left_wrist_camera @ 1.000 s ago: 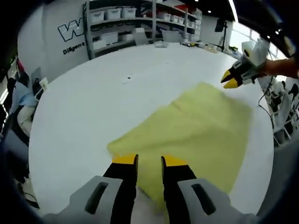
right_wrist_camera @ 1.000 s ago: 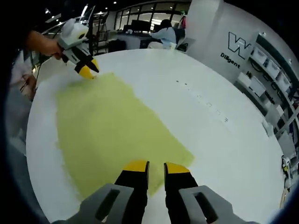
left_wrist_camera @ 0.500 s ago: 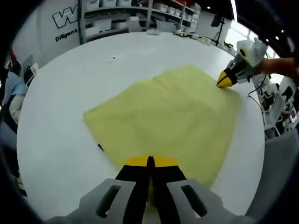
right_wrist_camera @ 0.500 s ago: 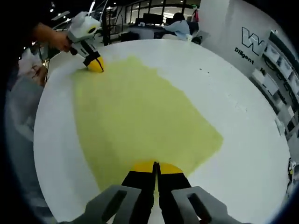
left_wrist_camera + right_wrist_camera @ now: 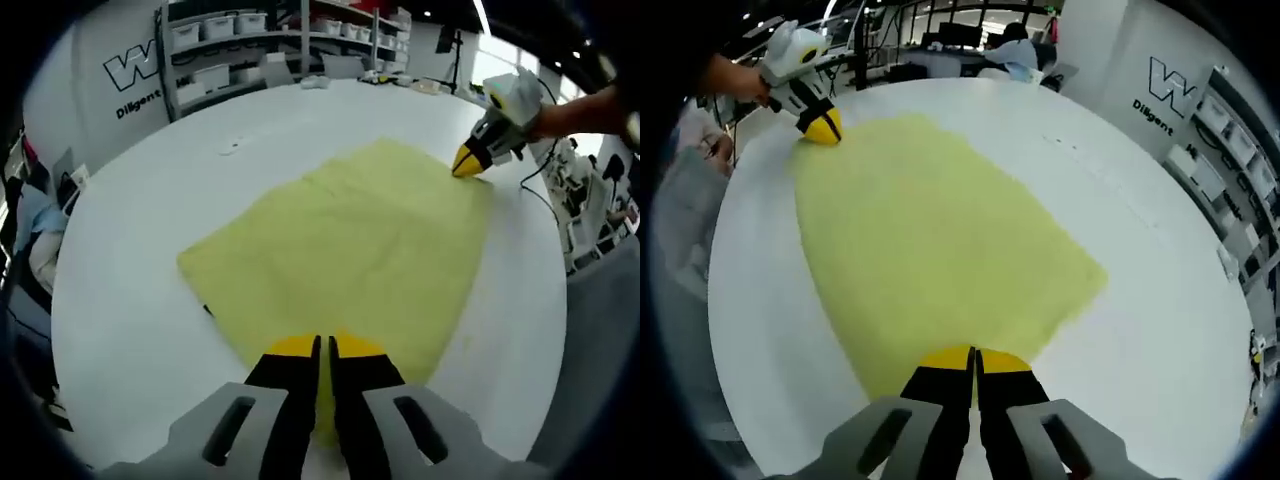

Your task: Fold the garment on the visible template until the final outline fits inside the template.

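A yellow garment (image 5: 345, 235) lies spread flat on the white tabletop (image 5: 150, 250). In the left gripper view, the left gripper (image 5: 321, 347) has its jaws pressed together on the garment's near edge; the right gripper (image 5: 468, 162) pinches the garment's far corner. In the right gripper view, the right gripper (image 5: 973, 354) is clamped on the garment (image 5: 930, 245) at its near edge, and the left gripper (image 5: 821, 129) grips the far corner. Shelves (image 5: 250, 45) with bins stand beyond the tabletop.

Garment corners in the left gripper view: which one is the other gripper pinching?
The far right corner of the yellow garment, under the right gripper. The left gripper pinches the near edge.
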Motion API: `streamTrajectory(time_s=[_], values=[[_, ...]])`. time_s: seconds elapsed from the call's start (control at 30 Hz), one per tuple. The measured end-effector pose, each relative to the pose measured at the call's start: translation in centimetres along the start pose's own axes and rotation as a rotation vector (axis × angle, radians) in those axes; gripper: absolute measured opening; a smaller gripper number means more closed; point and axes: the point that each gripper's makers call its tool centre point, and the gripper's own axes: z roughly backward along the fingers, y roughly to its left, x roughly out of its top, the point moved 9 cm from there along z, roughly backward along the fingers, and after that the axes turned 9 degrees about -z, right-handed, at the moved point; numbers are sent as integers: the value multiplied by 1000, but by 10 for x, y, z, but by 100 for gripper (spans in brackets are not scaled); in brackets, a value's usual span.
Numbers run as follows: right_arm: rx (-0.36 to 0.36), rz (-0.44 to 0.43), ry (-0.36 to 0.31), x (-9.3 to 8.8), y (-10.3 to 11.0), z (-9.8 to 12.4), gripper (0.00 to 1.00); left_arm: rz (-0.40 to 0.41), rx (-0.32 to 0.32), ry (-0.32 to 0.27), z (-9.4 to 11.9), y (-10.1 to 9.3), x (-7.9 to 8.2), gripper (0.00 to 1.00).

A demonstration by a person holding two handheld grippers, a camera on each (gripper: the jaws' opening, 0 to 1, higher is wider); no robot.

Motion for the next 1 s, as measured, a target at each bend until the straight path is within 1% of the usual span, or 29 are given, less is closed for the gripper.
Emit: streamTrajectory(time_s=[0.07,0.17,0.3,0.4,0.47,0.57,0.63,0.67,0.73,0.8,0.83,0.87,0.97,1.0], values=[[3,10,-9,6,3,-1,0,-15,-12,1,-3,-6,1,6],[15,23,-46,22,10,-7,0,-30,-7,-22,-10,-9,12,7],[26,9,-129,43,25,-21,0,-16,0,-78,-27,-17,34,9],[36,27,-166,56,37,-31,0,-17,-9,-111,-37,-23,49,10],[44,27,-168,62,43,-38,0,-22,-20,-128,-44,-27,59,11],[65,6,-189,67,50,-47,0,-47,-21,-134,-52,-31,69,10],[61,12,-207,70,54,-52,0,-31,-26,-150,-57,-31,75,10],[55,4,-226,71,55,-55,0,-25,-26,-155,-60,-31,78,10],[45,-24,-232,70,56,-61,0,-20,-19,-152,-65,-30,81,9],[19,-39,-267,72,56,-63,0,-1,-18,-156,-70,-29,83,9],[17,-67,-291,74,57,-64,0,9,-13,-164,-73,-29,85,9],[21,-92,-302,74,58,-65,0,14,-12,-169,-74,-29,85,8],[12,-84,-303,74,59,-69,0,17,0,-183,-79,-30,88,9],[13,-114,-298,75,60,-72,0,25,2,-177,-81,-30,86,9]])
